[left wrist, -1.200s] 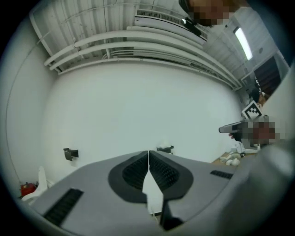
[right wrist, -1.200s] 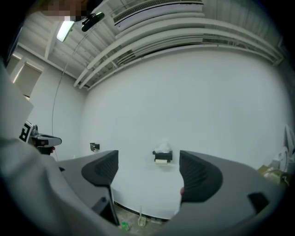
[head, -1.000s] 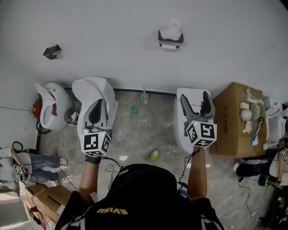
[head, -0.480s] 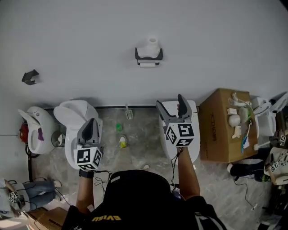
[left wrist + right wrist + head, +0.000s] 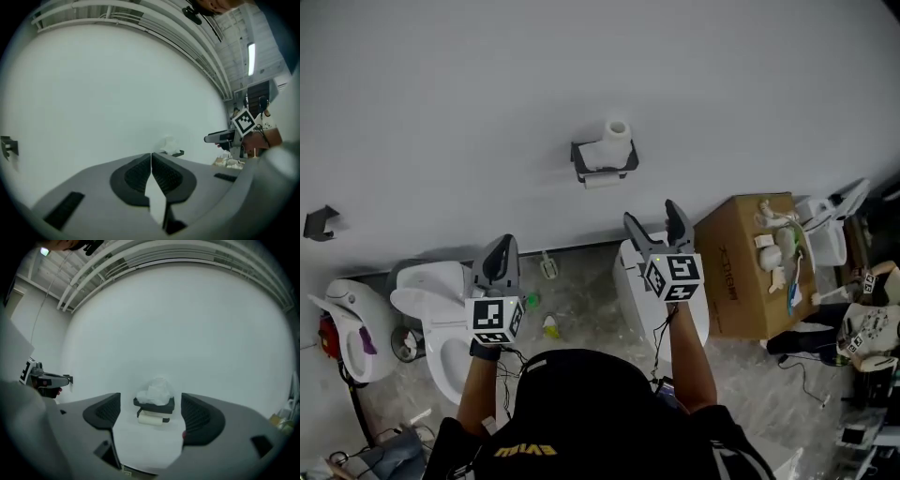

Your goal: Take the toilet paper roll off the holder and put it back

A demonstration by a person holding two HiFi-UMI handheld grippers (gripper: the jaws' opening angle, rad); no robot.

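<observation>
A black holder point(image 5: 602, 161) is fixed to the white wall. A white toilet paper roll point(image 5: 602, 180) hangs under its shelf, and a second white roll point(image 5: 617, 133) stands on top. My right gripper point(image 5: 656, 223) is open, below and slightly right of the holder, clear of it. In the right gripper view the holder point(image 5: 154, 404) and the hanging roll point(image 5: 151, 418) show between the spread pads point(image 5: 105, 411), still at a distance. My left gripper point(image 5: 499, 253) is shut and empty, lower left. In the left gripper view the holder point(image 5: 171, 151) is small and far off.
Two white toilets point(image 5: 441, 309) point(image 5: 637, 295) stand on the floor below the grippers. A cardboard box point(image 5: 745, 262) with white items on top sits at the right. Another black bracket point(image 5: 319, 223) hangs on the wall far left. A yellow bottle point(image 5: 549, 327) lies on the floor.
The holder has come lower and nearer the middle of the head view. Both grippers have risen toward the wall, the right one closing in under the holder.
</observation>
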